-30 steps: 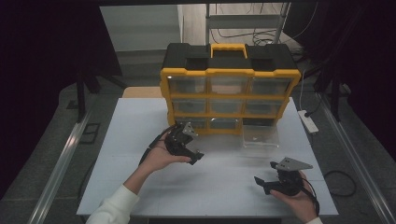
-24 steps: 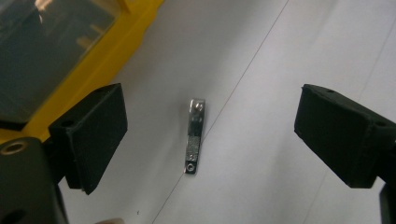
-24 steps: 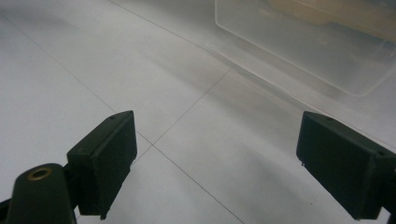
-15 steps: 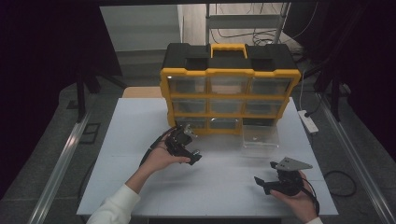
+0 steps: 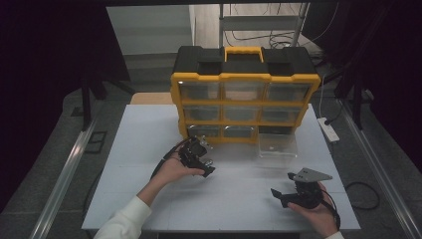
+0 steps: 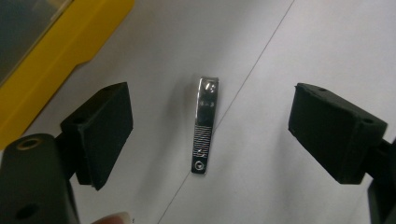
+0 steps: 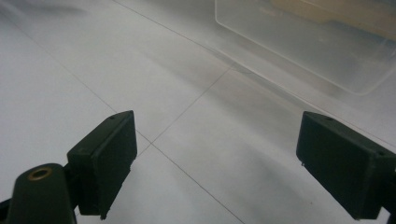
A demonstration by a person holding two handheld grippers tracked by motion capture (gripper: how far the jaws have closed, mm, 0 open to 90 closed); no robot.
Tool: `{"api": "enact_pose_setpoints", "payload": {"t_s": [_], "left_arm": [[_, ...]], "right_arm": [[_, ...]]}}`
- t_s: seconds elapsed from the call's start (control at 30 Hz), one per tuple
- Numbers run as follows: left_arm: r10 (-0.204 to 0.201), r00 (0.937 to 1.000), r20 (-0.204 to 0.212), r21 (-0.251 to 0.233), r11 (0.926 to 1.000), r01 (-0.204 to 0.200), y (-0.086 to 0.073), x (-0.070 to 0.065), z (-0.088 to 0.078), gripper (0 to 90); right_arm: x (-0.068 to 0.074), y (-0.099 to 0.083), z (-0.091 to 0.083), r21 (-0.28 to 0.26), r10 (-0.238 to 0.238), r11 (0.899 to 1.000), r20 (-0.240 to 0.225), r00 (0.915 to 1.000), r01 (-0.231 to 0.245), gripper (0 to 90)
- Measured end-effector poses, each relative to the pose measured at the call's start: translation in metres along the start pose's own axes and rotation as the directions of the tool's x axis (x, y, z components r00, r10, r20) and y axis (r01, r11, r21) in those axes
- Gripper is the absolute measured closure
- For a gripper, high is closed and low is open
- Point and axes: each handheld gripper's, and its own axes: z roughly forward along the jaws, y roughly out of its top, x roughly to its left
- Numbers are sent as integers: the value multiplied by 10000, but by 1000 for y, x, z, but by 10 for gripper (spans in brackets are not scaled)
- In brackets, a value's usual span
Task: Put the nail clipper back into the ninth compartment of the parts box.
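A small silver nail clipper point(image 6: 204, 125) lies flat on the white table, right between the wide-apart jaws of my left gripper point(image 6: 210, 135), which is open and hovers above it. From above, that left gripper point(image 5: 199, 157) sits close in front of the yellow and black drawer cabinet point(image 5: 244, 99). My right gripper point(image 5: 286, 191) rests low near the table's front right, open, with nothing between its jaws point(image 7: 224, 163). A clear plastic drawer point(image 5: 277, 146) stands on the table ahead of it; its front wall point(image 7: 303, 51) appears in the right gripper view.
The cabinet has clear drawers in three rows; one bottom right slot point(image 5: 277, 130) looks dark. A white power strip point(image 5: 328, 129) lies at the table's right edge. Bare white table point(image 5: 139, 149) spreads to the left and in the middle front.
My left gripper has drawn slightly back from the cabinet and lower toward the table. The right gripper has stayed in place.
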Motion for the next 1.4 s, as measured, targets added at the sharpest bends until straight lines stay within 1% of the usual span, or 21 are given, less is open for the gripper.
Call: {"api": "enact_pose_setpoints", "payload": {"t_s": [0.13, 0.27, 0.37, 0.5, 0.6, 0.67, 0.8, 0.87, 1.0, 1.2, 1.23, 1.27, 1.4], "left_arm": [[20, 10000, 54, 116, 9999, -20, -1, 2, 5, 177], [-60, 9999, 128, 258, 9997, 57, -2, 5, 12, 203], [-83, 9999, 119, 333, 9994, 79, -3, 6, 15, 221], [15, 9999, 146, 422, 9991, -21, -3, 6, 17, 285], [40, 9994, 355, 388, 9992, -53, -4, 7, 18, 311], [56, 9981, 607, 336, 9994, -76, -4, 7, 18, 354], [141, 9970, 759, 247, 9996, -160, -5, 7, 17, 437], [159, 9968, 780, 224, 9996, -177, -5, 7, 16, 475], [186, 9965, 819, 209, 9996, -204, -5, 8, 15, 606], [-33, 9968, 794, 81, 10000, 26, -7, 10, 15, 773], [-59, 9970, 778, 17, 10000, 58, -7, 10, 16, 773], [-85, 9968, 792, -9, 10000, 86, -8, 11, 16, 794], [-71, 9972, 748, -21, 10000, 72, -8, 10, 15, 796]], "right_arm": [[0, 0, 1, 20, 2, 10000, -16, 10000, -2, 127], [0, 0, 1, 50, -16, 10000, -19, 10000, 16, 127], [0, 0, 1, 35, -21, 10000, -29, 10000, 21, 127], [0, 0, 1, 34, -21, 10000, -31, 10000, 21, 128], [0, 0, 1, 38, -32, 10000, -26, 10000, 32, 128], [0, 0, 1, 34, -33, 10000, -28, 10000, 33, 127], [0, 0, 1, 41, -28, 10000, -33, 10000, 28, 127], [1, 0, 1, 50, -26, 10000, -34, 10000, 26, 127], [1, 0, 1, 49, -28, 10000, -34, 10000, 28, 127], [1, 0, 1, 56, -36, 10000, -35, 10000, 36, 127], [1, 0, 1, 84, -55, 9999, -4, 10000, 55, 127], [1, 0, 1, 54, -36, 10000, -39, 10000, 36, 127], [1, 0, 1, 65, -44, 10000, -6, 10000, 44, 128]]}}
